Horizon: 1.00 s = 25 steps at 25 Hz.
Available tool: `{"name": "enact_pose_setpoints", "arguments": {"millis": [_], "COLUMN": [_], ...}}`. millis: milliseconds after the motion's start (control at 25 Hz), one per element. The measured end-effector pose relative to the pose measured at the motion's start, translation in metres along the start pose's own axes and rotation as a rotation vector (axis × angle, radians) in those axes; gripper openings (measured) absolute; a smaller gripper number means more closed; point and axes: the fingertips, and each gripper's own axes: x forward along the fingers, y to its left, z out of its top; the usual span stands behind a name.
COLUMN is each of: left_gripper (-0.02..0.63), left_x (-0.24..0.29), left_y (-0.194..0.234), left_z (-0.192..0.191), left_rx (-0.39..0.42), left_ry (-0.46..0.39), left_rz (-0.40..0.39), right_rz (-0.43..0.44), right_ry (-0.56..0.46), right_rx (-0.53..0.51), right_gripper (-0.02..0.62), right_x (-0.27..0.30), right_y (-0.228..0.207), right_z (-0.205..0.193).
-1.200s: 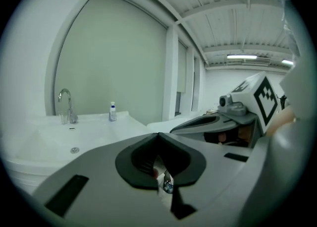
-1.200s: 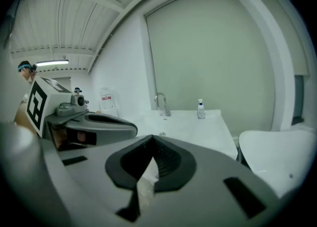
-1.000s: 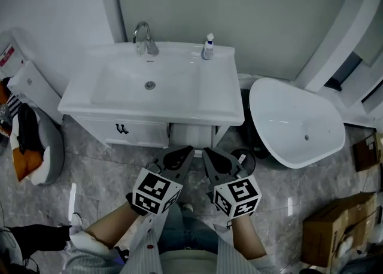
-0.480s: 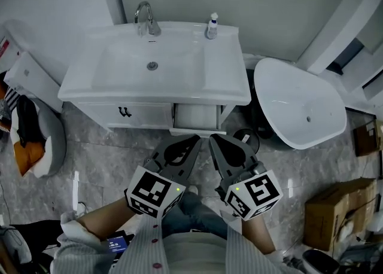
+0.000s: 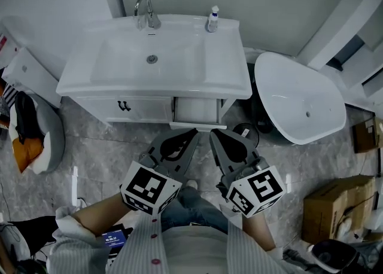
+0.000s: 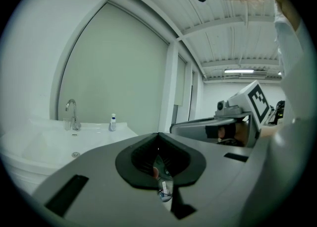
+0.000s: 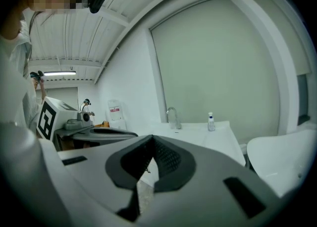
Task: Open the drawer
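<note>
A white sink cabinet (image 5: 137, 110) stands against the wall in the head view. Its narrow right drawer (image 5: 197, 125) is pulled out a little, showing a white inside. To the left of it is a shut drawer front with a small black handle (image 5: 124, 106). My left gripper (image 5: 192, 133) and right gripper (image 5: 213, 134) hover side by side just in front of the open drawer's front edge, apart from it. Both are shut with nothing between the jaws. In the left gripper view the left gripper (image 6: 158, 135) points over the sink; in the right gripper view the right gripper (image 7: 151, 137) does likewise.
A faucet (image 5: 143, 9) and a soap bottle (image 5: 212, 18) stand at the back of the basin. A white tub (image 5: 299, 105) lies to the right of the cabinet, cardboard boxes (image 5: 335, 213) at the lower right, and a bag (image 5: 30, 135) at the left. The floor is grey tile.
Both grippers have risen toward the head camera and look larger. The cabinet has slid up in the picture. The drawer stays pulled out.
</note>
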Motion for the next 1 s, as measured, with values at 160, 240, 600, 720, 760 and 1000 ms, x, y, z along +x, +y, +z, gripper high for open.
{"name": "enact_pose_setpoints", "arguments": {"millis": [160, 240, 600, 720, 760, 1000], "left_gripper": [0.017, 0.017, 0.017, 0.017, 0.017, 0.017], "left_x": [0.003, 0.005, 0.012, 0.017, 0.018, 0.016], "left_y": [-0.001, 0.0, 0.001, 0.003, 0.003, 0.002], "left_z": [-0.001, 0.002, 0.007, 0.009, 0.009, 0.011], "left_rx": [0.003, 0.005, 0.02, 0.023, 0.023, 0.027], "left_ry": [-0.002, -0.009, -0.023, -0.025, -0.026, -0.035], "left_rz": [0.001, 0.004, 0.002, 0.0, 0.0, -0.004], "right_rz": [0.004, 0.01, 0.009, 0.008, 0.008, 0.006], "right_ry": [0.001, 0.004, 0.014, 0.016, 0.016, 0.027], "right_rx": [0.002, -0.004, -0.004, 0.002, 0.003, 0.003], "right_gripper": [0.009, 0.009, 0.009, 0.009, 0.009, 0.009], "right_x": [0.002, 0.002, 0.005, 0.007, 0.007, 0.006], "right_y": [0.0, 0.001, -0.004, -0.009, -0.01, -0.007], "right_z": [0.0, 0.0, -0.002, -0.002, -0.002, -0.006]}}
